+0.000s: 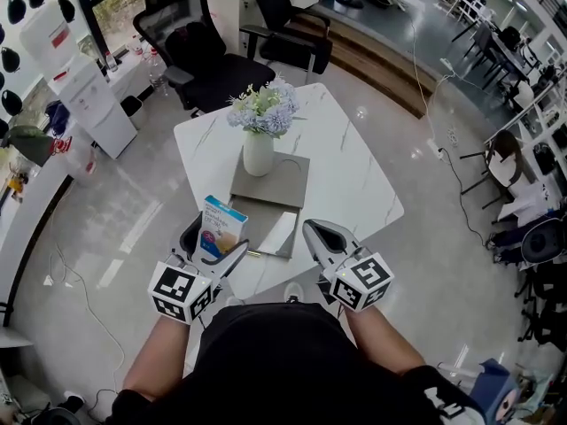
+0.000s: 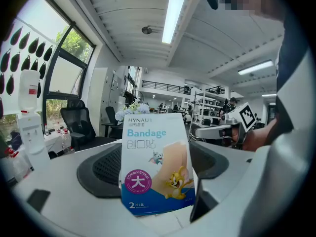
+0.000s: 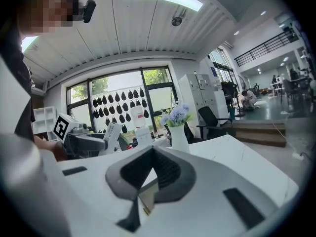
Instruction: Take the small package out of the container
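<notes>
A blue-and-white bandage box (image 1: pixel 221 227) (image 2: pixel 157 164) stands upright between the jaws of my left gripper (image 1: pixel 215 239) (image 2: pixel 158 181), which is shut on it above the table's near edge. A small flat white package (image 1: pixel 280 234) lies on a grey mat (image 1: pixel 266 215) just right of the box. My right gripper (image 1: pixel 310 228) (image 3: pixel 150 177) hovers beside that package with its pads together. A thin pale sliver shows low in the gap between the pads. I cannot tell whether it is pinched there.
A white vase of pale flowers (image 1: pixel 258 153) (image 3: pixel 178 132) stands on a second grey mat (image 1: pixel 288 184) mid-table. The white marble table (image 1: pixel 354 175) has edges close on all sides. Two black office chairs (image 1: pixel 213 56) stand beyond it.
</notes>
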